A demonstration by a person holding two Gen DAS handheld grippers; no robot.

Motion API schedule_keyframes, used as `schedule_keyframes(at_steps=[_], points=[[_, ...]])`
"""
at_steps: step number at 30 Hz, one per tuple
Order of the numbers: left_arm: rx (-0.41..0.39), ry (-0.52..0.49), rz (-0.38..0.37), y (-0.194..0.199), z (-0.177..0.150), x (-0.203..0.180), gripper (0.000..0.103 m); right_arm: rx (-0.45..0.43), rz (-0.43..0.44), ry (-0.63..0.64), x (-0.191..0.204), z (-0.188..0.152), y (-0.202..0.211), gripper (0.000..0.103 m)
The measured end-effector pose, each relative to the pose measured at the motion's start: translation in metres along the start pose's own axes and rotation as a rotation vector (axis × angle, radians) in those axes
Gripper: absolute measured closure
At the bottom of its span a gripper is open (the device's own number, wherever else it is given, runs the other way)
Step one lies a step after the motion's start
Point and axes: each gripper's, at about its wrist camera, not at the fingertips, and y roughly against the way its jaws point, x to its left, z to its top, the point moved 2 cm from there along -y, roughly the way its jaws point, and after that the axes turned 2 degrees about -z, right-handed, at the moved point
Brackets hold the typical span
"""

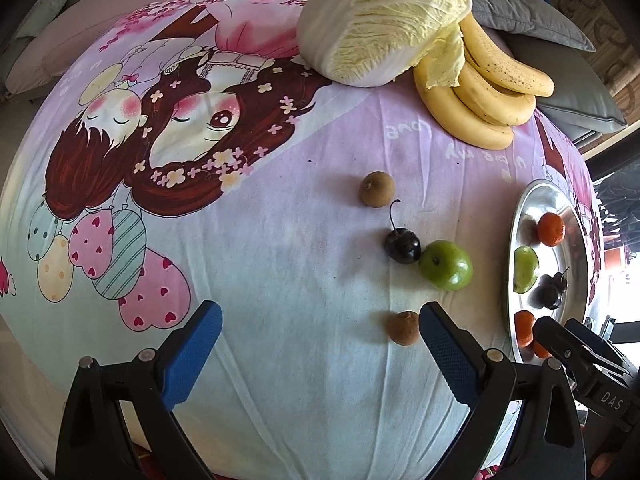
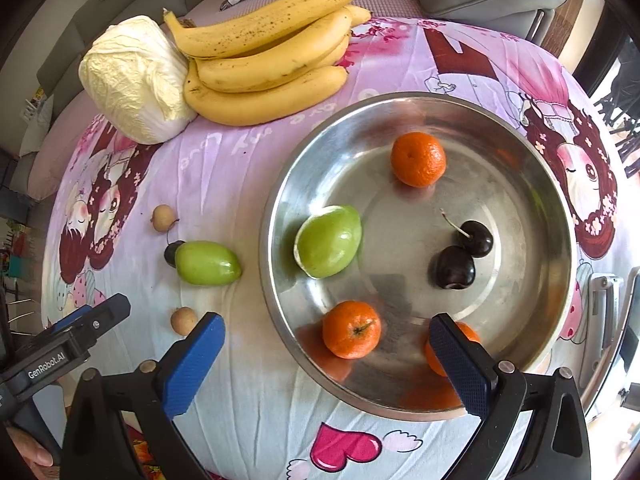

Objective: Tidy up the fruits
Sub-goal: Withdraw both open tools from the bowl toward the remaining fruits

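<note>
The round, shallow steel dish (image 2: 420, 112) on the right of the desk already gathers three small orange mandarins (image 2: 418, 159), a glossy green oval fruit (image 2: 328, 241) and two dark cherries (image 2: 464, 254), apparently the sorting spot. Left of it on the cartoon-printed cloth (image 1: 280, 320) wait another green fruit (image 1: 446, 265) touching a dark stemmed cherry (image 1: 402, 245), plus two small brown longans (image 1: 377, 189). Yellow bananas (image 2: 264, 60) and a pale cabbage (image 2: 136, 80) lie behind. The left tongs (image 1: 320, 352) hang released above the cloth by the nearer longan; the right tongs (image 2: 328, 360) gape empty over the dish's near rim.
</note>
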Motion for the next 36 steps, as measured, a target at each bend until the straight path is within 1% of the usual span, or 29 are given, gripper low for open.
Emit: schedule_keyframes(at_steps=[9,15,19,30,36], points=[[0.018,0.036,-0.031,-0.002,-0.002,0.032,0.004,0.013,0.008,0.046,0.045,0.001,-0.009,0.000],[0.015,0.060,-0.040,0.001,-0.002,0.049,0.004,0.022,0.008,0.060,0.067,0.000,-0.012,0.000],[0.032,0.063,-0.041,-0.001,-0.005,0.056,0.004,0.035,0.005,0.071,0.080,-0.002,-0.016,0.000],[0.071,0.088,-0.045,-0.011,-0.010,0.076,0.004,0.066,0.002,0.085,0.096,-0.005,-0.030,0.000],[0.071,0.083,-0.041,-0.017,-0.007,0.082,0.004,0.073,0.002,0.080,0.097,-0.003,-0.033,0.000]])
